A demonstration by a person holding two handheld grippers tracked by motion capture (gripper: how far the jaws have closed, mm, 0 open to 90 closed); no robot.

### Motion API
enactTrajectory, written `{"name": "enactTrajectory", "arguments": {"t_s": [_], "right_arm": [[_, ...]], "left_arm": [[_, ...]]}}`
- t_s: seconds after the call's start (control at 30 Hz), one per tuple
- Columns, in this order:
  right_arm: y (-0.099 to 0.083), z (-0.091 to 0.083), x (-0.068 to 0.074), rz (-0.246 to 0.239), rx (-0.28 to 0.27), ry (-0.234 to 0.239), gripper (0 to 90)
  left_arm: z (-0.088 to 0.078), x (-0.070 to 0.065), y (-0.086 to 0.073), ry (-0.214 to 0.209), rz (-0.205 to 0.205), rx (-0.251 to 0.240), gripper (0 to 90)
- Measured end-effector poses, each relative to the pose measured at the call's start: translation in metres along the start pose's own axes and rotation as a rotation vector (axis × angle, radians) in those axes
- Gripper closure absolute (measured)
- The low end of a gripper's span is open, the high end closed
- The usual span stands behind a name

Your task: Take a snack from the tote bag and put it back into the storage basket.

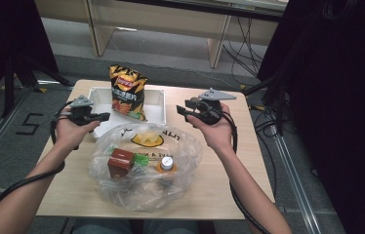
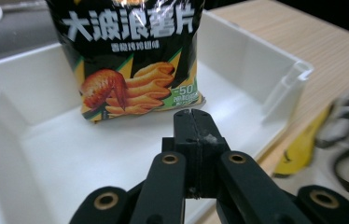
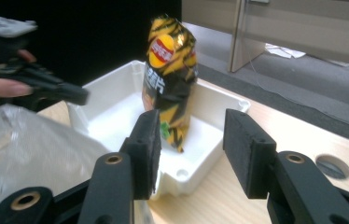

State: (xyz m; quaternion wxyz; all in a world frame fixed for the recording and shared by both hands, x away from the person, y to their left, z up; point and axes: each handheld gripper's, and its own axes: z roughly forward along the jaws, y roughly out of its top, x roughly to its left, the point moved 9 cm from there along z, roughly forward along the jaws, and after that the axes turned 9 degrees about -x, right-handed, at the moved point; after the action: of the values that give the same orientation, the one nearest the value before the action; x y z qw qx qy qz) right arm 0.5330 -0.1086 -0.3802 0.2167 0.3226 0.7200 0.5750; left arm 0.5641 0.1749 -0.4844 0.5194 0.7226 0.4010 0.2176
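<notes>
A black and yellow crisp bag [image 1: 128, 92] stands upright in a white tray [image 1: 155, 105] at the back of the table. My left gripper [image 1: 105, 116] hovers at the tray's left front; its jaws [image 2: 192, 114] are shut with nothing between them and point at the crisp bag [image 2: 135, 60]. My right gripper [image 1: 180, 110] hangs right of the tray, open. Its jaws [image 3: 191, 126] stand apart and empty, aimed at the crisp bag [image 3: 170, 79]. The left gripper [image 3: 77, 95] also shows at the left of the right gripper view.
A crumpled clear plastic bag [image 1: 146, 168] lies in front of the tray, holding a brown box [image 1: 120, 162], a bottle with a white cap [image 1: 166, 163] and a yellow item [image 1: 146, 140]. Bare wooden table [image 1: 249, 161] runs along the right side.
</notes>
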Motion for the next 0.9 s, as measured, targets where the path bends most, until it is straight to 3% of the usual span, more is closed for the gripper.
{"name": "enactTrajectory", "arguments": {"t_s": [0.17,0.27,0.5,0.8,0.83,0.87,0.9], "right_arm": [[-0.011,-0.016,-0.005,0.001,-0.009,-0.019,57.3],[-0.018,-0.025,-0.008,0.029,-0.01,-0.029,57.3],[-0.015,-0.032,-0.017,0.016,-0.022,-0.043,57.3],[-0.013,-0.035,-0.019,0.038,-0.036,-0.048,57.2],[-0.012,-0.036,-0.024,0.004,-0.034,-0.057,57.3],[-0.012,-0.036,-0.024,0.004,-0.034,-0.057,57.3],[-0.012,-0.036,-0.022,0.025,-0.034,-0.052,57.2]], "left_arm": [[0.031,0.0,-0.002,-0.007,0.031,0.075,89.5],[0.051,0.001,-0.008,-0.004,0.081,0.152,89.5],[0.081,0.002,-0.02,0.005,0.076,0.223,89.5],[0.101,0.003,-0.024,0.003,0.073,0.241,89.5],[0.105,0.003,-0.025,0.003,0.073,0.245,89.4],[0.105,0.003,-0.025,0.003,0.073,0.245,89.4],[0.107,0.003,-0.025,0.001,0.074,0.244,89.4]]}}
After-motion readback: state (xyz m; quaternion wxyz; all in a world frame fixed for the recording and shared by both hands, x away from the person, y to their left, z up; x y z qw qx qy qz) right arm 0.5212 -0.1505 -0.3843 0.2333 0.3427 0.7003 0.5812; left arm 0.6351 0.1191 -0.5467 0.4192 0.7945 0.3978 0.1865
